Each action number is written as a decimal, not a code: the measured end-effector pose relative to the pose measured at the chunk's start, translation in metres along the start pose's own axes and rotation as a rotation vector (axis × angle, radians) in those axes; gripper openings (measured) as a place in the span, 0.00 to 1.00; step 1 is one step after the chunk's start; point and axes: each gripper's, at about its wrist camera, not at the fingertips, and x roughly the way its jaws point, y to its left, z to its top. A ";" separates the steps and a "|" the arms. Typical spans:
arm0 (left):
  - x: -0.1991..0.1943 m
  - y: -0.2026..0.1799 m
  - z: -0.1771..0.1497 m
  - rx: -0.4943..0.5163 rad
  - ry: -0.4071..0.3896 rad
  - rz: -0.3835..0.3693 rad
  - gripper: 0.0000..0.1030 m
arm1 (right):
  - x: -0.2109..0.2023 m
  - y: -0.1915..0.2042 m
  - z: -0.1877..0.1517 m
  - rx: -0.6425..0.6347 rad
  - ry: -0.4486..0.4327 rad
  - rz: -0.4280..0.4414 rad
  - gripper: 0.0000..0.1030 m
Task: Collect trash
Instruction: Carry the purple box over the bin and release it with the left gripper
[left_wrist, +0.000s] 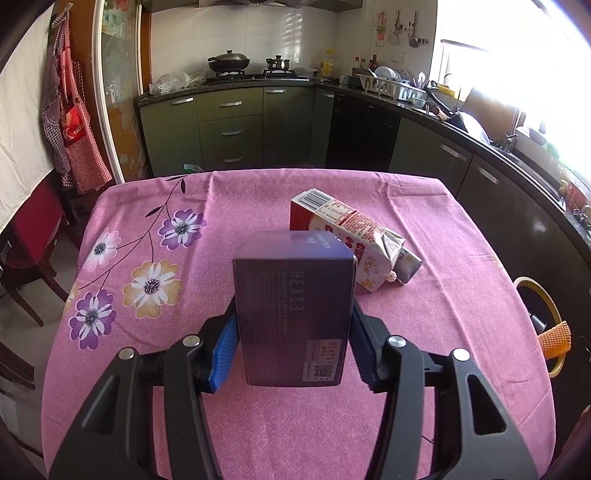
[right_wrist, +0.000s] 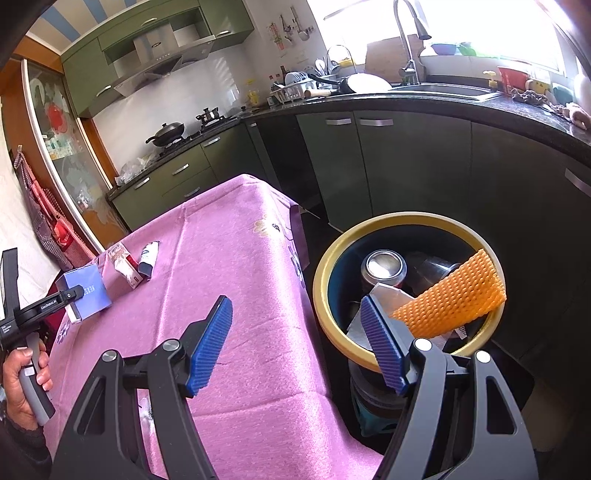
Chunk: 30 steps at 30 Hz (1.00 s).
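My left gripper (left_wrist: 293, 321) is shut on a dark purple box (left_wrist: 293, 314) and holds it above the pink tablecloth (left_wrist: 258, 424); the box also shows in the right wrist view (right_wrist: 86, 291). A red and white carton (left_wrist: 351, 236) lies on its side just behind the box, also seen in the right wrist view (right_wrist: 125, 267) next to a small crumpled packet (right_wrist: 149, 258). My right gripper (right_wrist: 299, 343) is open and empty at the table's right edge, beside a yellow-rimmed trash bin (right_wrist: 332, 258) holding a can (right_wrist: 384, 266), paper and an orange mesh sleeve (right_wrist: 450, 299).
The trash bin's rim (left_wrist: 550, 306) shows past the table's right edge in the left wrist view. Green kitchen cabinets (left_wrist: 229, 125) and a dark counter (right_wrist: 406, 99) run behind and right of the table. A wooden chair (left_wrist: 33, 236) and hanging aprons (left_wrist: 70, 110) stand to the left.
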 end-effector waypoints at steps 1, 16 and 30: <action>-0.005 -0.001 -0.002 0.003 -0.001 -0.010 0.50 | 0.000 0.001 0.000 -0.002 0.002 0.002 0.69; -0.079 -0.060 -0.021 0.189 -0.039 -0.192 0.50 | -0.015 -0.012 -0.001 0.014 -0.030 -0.011 0.69; -0.086 -0.206 -0.008 0.435 -0.044 -0.453 0.50 | -0.056 -0.085 0.001 0.100 -0.111 -0.173 0.69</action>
